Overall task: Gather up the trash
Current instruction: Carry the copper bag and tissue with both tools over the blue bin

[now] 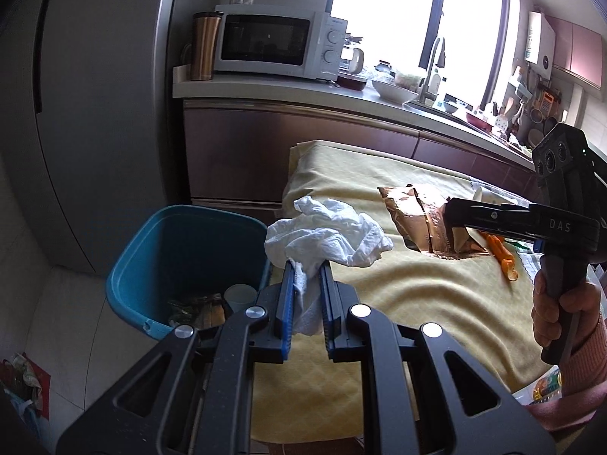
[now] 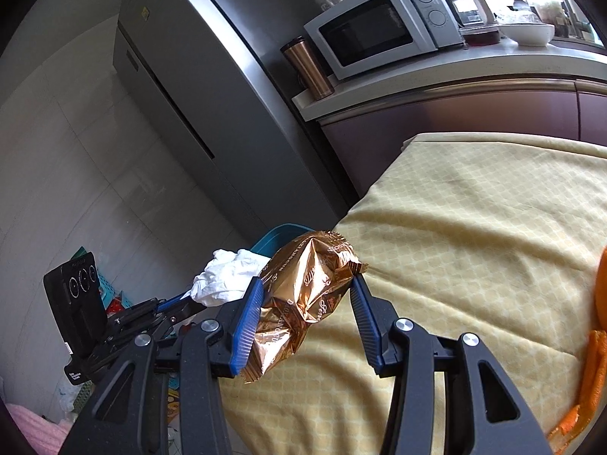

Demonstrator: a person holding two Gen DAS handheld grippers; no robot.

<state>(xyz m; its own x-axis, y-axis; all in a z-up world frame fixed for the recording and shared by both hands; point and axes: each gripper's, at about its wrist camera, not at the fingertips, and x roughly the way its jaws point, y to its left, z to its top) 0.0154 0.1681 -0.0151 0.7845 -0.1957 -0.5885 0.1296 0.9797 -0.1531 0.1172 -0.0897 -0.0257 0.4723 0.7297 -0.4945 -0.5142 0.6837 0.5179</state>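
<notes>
Kitchen counters and a grey fridge ring a yellow-clothed desk (image 1: pixel 398 303). Left gripper (image 1: pixel 307 265) jaws pinch a crumpled white paper towel (image 1: pixel 330 233) at the desk's nine-o'clock edge, beside a teal plastic bin (image 1: pixel 151 258) already holding trash. Right gripper (image 2: pixel 307 284) jaws clasp a shiny copper foil wrapper (image 2: pixel 303 295) above the cloth; orange peels (image 1: pixel 502 256) lie at three o'clock.

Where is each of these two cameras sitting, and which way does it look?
Left wrist: sits on the left hand-held gripper, facing the crumpled white tissue it grips, blue plastic bin beyond; the person's right hand shows.
Right wrist: sits on the right hand-held gripper, facing the crinkled copper foil wrapper it grips.
Shared: both grippers, tissue, wrapper, yellow tablecloth, white microwave.
</notes>
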